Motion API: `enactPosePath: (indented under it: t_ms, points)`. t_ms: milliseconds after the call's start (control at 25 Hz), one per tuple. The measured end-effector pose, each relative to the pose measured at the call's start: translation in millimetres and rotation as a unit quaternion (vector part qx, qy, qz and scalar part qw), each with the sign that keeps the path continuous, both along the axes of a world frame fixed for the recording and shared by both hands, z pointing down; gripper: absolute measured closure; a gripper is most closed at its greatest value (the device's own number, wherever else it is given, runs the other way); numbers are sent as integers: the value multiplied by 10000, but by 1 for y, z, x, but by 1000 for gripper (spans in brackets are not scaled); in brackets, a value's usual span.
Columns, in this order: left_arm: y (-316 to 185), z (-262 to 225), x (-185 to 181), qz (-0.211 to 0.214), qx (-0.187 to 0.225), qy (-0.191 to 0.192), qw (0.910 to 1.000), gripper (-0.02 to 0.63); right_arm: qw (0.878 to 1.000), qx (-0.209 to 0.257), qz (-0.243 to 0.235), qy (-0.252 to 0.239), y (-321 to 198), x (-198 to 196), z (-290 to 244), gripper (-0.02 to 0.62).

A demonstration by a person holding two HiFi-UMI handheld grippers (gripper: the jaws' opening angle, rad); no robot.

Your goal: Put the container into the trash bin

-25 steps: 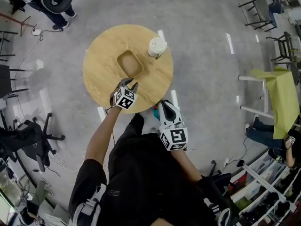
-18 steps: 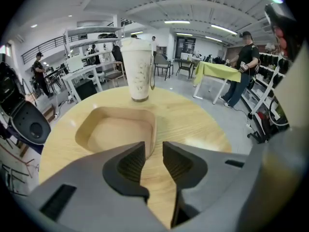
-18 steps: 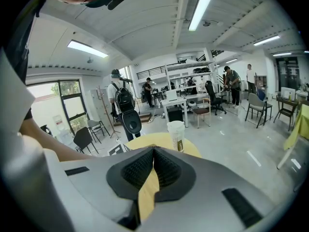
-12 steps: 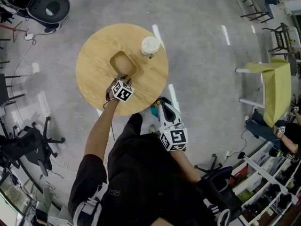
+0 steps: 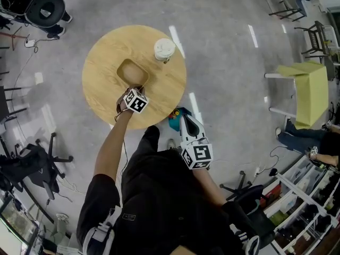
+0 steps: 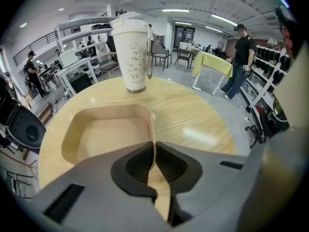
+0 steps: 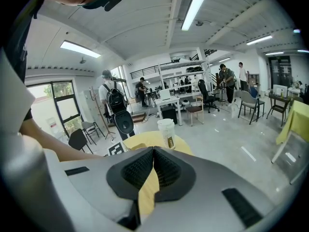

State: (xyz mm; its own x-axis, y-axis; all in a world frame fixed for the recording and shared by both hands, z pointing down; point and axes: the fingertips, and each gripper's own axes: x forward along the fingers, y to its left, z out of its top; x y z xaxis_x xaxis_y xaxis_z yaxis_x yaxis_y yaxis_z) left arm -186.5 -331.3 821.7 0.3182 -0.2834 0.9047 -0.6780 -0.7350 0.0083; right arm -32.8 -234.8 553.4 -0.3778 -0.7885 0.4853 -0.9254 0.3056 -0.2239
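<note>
Left gripper (image 6: 154,148) is closing on the container (image 6: 106,134) by its near wall, straight ahead; right gripper (image 7: 153,151) is waiting farther off, clenched empty.

No readable word, brand, number or sign anywhere. Faint grey print on the side of the lidded cup (image 6: 133,57), too pale to make out; in the right gripper view a dark label strip down that cup, too small to read. On the left marker cube (image 5: 135,101) and the right marker cube (image 5: 196,155), black-and-white square code patterns only, with no letters or digits.
</note>
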Motion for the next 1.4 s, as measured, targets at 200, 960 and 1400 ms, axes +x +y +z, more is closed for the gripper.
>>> enactPosePath:
  t_ms: [200, 960, 1400]
  points:
    - [25, -8, 0, -54, -26, 189, 9998, 586, 10000, 67, -24, -12, 11, 7, -3, 569]
    - [203, -114, 45, -781, 712, 1240, 9866, 591, 9976, 612, -305, -144, 127, 65, -30, 569]
    - [365, -170, 117, -556, 686, 1588, 9833, 591, 9954, 840, -393, -231, 230, 115, -35, 569]
